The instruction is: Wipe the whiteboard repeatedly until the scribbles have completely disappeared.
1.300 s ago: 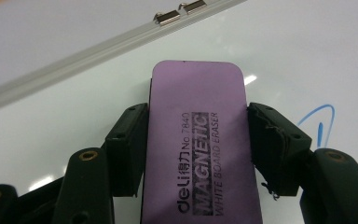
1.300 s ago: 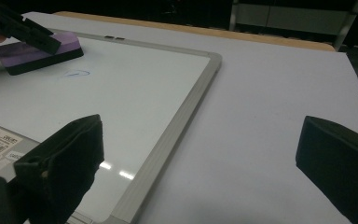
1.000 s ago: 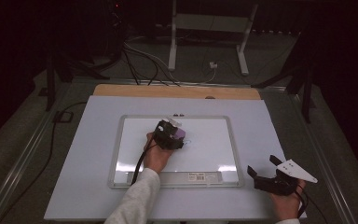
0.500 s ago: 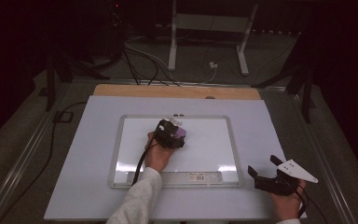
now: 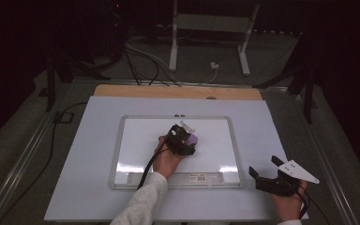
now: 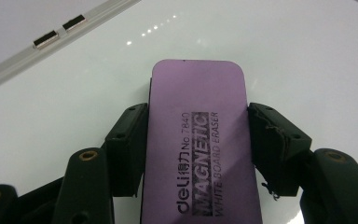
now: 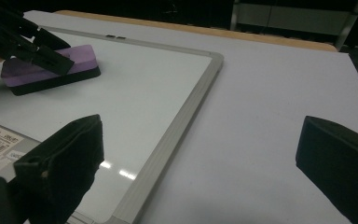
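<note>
Fingers (image 6: 128,149) of the left gripper (image 6: 198,140) are pressing against the two long sides of a purple eraser (image 6: 198,135), one black pad on each side, so the eraser is sitting squarely between them with its printed top facing up. Its far rounded end is sticking out past the fingertips, while its near end is running back between the jaws toward the camera. From above, the left gripper (image 5: 183,139) is holding the eraser (image 5: 192,139) flat on the whiteboard (image 5: 136,140), around the middle of the white surface and a little toward the board's far edge. The person's left hand (image 5: 166,157) is reaching in over the board's near frame. Two small metal clips (image 6: 58,31) are lying on the board's far frame, beyond the eraser.

Off the board, just past its near right corner, the right gripper (image 5: 267,171) is resting in the person's right hand (image 5: 288,204) over the pale table cover (image 5: 84,164). Its jaws are standing wide apart with nothing between them. In the right gripper view, the eraser (image 7: 51,70) is lying on the whiteboard (image 7: 135,116) well apart from those jaws, with the left gripper (image 7: 25,44) clamped over it.
</note>
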`<state>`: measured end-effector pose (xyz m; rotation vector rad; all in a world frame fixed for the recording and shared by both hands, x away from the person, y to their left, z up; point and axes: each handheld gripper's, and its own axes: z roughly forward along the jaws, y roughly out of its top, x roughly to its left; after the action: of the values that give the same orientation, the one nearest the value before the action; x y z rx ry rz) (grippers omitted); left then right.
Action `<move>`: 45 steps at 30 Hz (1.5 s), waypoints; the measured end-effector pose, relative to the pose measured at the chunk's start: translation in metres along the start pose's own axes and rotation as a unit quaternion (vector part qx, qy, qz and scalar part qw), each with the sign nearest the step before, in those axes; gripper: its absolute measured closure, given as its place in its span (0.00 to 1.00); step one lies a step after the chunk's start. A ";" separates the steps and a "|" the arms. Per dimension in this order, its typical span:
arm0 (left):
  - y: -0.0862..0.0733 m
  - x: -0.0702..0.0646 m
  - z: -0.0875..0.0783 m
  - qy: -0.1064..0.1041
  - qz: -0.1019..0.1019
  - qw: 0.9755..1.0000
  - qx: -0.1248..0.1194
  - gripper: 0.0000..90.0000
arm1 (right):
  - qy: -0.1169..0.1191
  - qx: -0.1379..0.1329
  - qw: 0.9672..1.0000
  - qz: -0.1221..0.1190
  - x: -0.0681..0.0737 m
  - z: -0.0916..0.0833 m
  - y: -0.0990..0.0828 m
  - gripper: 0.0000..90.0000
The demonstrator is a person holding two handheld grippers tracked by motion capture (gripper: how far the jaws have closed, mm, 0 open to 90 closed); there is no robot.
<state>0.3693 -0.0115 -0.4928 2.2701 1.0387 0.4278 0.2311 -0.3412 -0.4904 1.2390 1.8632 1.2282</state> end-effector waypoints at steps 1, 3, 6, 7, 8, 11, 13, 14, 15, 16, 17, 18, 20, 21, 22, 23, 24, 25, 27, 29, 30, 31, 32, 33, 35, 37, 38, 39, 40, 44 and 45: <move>0.000 0.001 0.000 0.004 -0.001 1.000 -0.001 0.47 | 0.000 0.000 1.000 0.000 0.000 0.000 0.000 0.01; 0.001 0.007 0.001 0.021 -0.007 1.000 0.002 0.47 | -0.001 -0.001 1.000 0.001 -0.001 -0.001 0.000 0.01; 0.000 0.023 0.001 0.044 -0.033 0.998 0.004 0.47 | -0.001 -0.001 1.000 0.003 -0.001 -0.001 0.000 0.01; -0.001 0.029 0.000 0.051 -0.044 0.998 0.007 0.47 | -0.002 -0.002 1.000 0.003 -0.002 -0.001 0.000 0.01; -0.002 0.035 0.000 0.058 -0.057 0.997 0.007 0.47 | -0.002 -0.002 1.000 0.003 -0.002 -0.002 0.000 0.01; -0.004 0.044 0.000 0.060 -0.081 0.995 0.008 0.47 | -0.002 -0.001 1.000 0.003 -0.002 -0.001 0.000 0.01; -0.003 0.040 0.000 0.066 -0.072 0.995 0.009 0.47 | -0.001 0.000 1.000 0.002 -0.001 -0.001 0.000 0.01; -0.002 0.036 0.000 0.058 -0.068 0.996 0.008 0.47 | -0.001 -0.001 1.000 0.001 -0.001 -0.001 0.000 0.01; -0.001 0.032 0.001 0.054 -0.062 0.997 0.007 0.47 | -0.001 0.000 1.000 0.001 -0.001 -0.001 0.000 0.01; -0.001 0.027 0.001 0.050 -0.053 0.997 0.006 0.47 | -0.001 0.000 1.000 0.001 -0.001 0.000 0.000 0.01; 0.000 0.022 0.002 0.046 -0.048 0.998 0.004 0.47 | 0.000 0.000 1.000 0.000 -0.001 0.000 0.000 0.01; 0.001 0.016 0.002 0.041 -0.040 0.998 0.003 0.47 | 0.000 -0.001 1.000 0.001 -0.001 0.000 0.000 0.01; 0.001 0.004 0.001 0.027 -0.021 0.999 0.003 0.47 | 0.000 -0.001 1.000 0.001 -0.001 -0.001 0.000 0.01; 0.001 -0.001 0.001 0.017 -0.013 1.000 0.003 0.47 | -0.001 -0.001 1.000 0.001 -0.001 -0.001 0.000 0.01; 0.001 -0.006 0.000 0.010 -0.007 1.000 0.002 0.47 | -0.001 -0.001 1.000 0.001 -0.001 -0.001 0.000 0.01; 0.001 -0.010 0.000 0.000 -0.003 1.000 0.000 0.47 | -0.001 -0.001 1.000 0.001 -0.001 -0.001 0.000 0.01; 0.001 -0.014 0.000 -0.010 0.002 1.000 -0.001 0.47 | -0.001 0.000 1.000 0.001 -0.001 -0.001 0.000 0.01; 0.001 -0.017 0.000 -0.013 0.007 1.000 -0.003 0.47 | -0.001 0.000 1.000 0.002 -0.001 -0.001 0.000 0.01; 0.002 -0.020 0.001 -0.014 0.012 1.000 -0.005 0.47 | 0.000 -0.001 1.000 0.000 0.000 -0.001 0.000 0.01; 0.003 -0.017 0.003 -0.019 0.004 1.000 -0.005 0.47 | 0.000 -0.001 1.000 0.000 0.000 -0.001 0.000 0.01; 0.003 -0.014 0.003 -0.017 0.000 1.000 -0.006 0.47 | -0.001 -0.001 1.000 0.001 -0.001 -0.001 0.000 0.01; 0.003 -0.012 0.003 -0.015 -0.006 1.000 -0.006 0.47 | -0.001 -0.001 1.000 0.002 -0.001 -0.001 0.000 0.01; 0.003 -0.009 0.004 -0.010 -0.012 1.000 -0.006 0.47 | 0.000 -0.001 1.000 0.002 -0.001 -0.001 0.000 0.01; 0.003 -0.006 0.004 -0.005 -0.018 1.000 -0.006 0.47 | -0.001 -0.002 1.000 0.003 -0.001 -0.002 0.000 0.01; 0.002 0.002 0.004 0.002 -0.030 1.000 -0.004 0.47 | -0.001 -0.002 1.000 0.003 -0.001 -0.002 0.000 0.01; 0.000 0.008 0.003 0.012 -0.038 0.999 -0.003 0.47 | 0.000 -0.002 1.000 0.002 -0.001 -0.002 0.000 0.01; 0.000 0.010 0.002 0.017 -0.042 0.999 -0.003 0.47 | 0.000 -0.002 1.000 0.002 -0.001 -0.002 0.000 0.01; -0.001 0.013 0.002 0.021 -0.045 0.999 -0.003 0.47 | 0.000 -0.002 1.000 0.002 -0.001 -0.002 0.000 0.01; -0.002 0.015 0.001 0.024 -0.050 0.998 -0.003 0.47 | 0.000 -0.002 1.000 0.002 -0.001 -0.002 0.000 0.01; -0.005 0.023 -0.001 0.039 -0.062 0.997 -0.001 0.47 | -0.001 -0.002 1.000 0.001 -0.001 -0.003 0.000 0.01; -0.005 0.024 -0.001 0.042 -0.065 0.997 -0.001 0.47 | -0.001 -0.002 1.000 0.001 0.000 -0.003 0.000 0.01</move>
<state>0.3813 0.0095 -0.4943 2.1838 1.2187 0.4732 0.2290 -0.3425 -0.4891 1.2402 1.8575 1.2320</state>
